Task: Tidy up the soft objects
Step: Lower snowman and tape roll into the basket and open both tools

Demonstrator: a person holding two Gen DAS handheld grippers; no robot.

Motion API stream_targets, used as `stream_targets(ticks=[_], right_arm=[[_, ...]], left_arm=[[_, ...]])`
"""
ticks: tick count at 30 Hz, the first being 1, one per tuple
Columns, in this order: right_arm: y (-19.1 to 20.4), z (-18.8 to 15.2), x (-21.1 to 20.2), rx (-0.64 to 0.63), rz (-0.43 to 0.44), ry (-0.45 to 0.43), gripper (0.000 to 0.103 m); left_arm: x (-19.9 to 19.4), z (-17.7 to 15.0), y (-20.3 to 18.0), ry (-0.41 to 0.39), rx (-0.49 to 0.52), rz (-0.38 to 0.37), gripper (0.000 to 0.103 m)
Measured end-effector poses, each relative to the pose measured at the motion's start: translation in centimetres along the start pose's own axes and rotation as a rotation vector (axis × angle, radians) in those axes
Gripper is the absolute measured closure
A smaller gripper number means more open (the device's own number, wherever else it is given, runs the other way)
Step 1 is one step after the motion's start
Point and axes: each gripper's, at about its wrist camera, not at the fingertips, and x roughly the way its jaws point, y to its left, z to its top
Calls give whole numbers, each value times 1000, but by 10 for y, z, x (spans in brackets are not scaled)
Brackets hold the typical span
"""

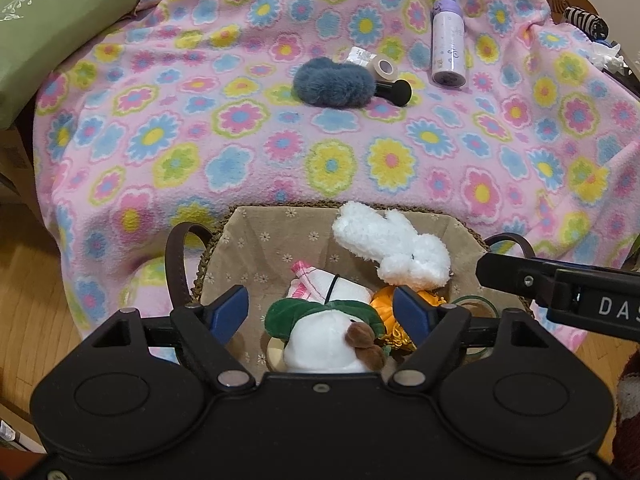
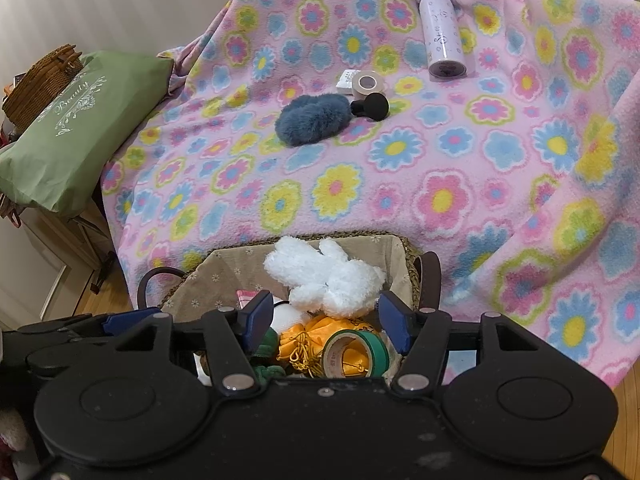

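A: Where is there room to pass?
B: The wide middle of the flowered blanket (image 1: 248, 148) lies bare.
A: And in the way?
B: Far side: blue fluffy scrunchie (image 1: 334, 85), tape roll (image 1: 383, 67), lavender bottle (image 1: 448, 50). Near edge: the lined basket (image 1: 256, 236), crowded with soft toys.

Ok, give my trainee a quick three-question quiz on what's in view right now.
1. True or false: the white fluffy plush lies inside the lined basket.
2. Which soft item is on the flowered blanket, outside the basket? A) green cushion B) blue-grey furry piece C) orange pouch
3. What round item lies in the basket beside the orange pouch?

Key: 1 true; 2 B; 3 the green tape roll.
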Motion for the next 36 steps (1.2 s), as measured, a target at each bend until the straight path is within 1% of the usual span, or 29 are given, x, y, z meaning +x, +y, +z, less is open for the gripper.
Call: stream_targets(ticks=[18, 36], right_arm=[[1, 1, 0, -5, -4, -2, 43], [1, 3, 0, -20, -8, -4, 40]], left_arm=[[-2, 1, 0, -9, 3, 23, 27], [-5, 3, 4, -39, -12, 64, 26]])
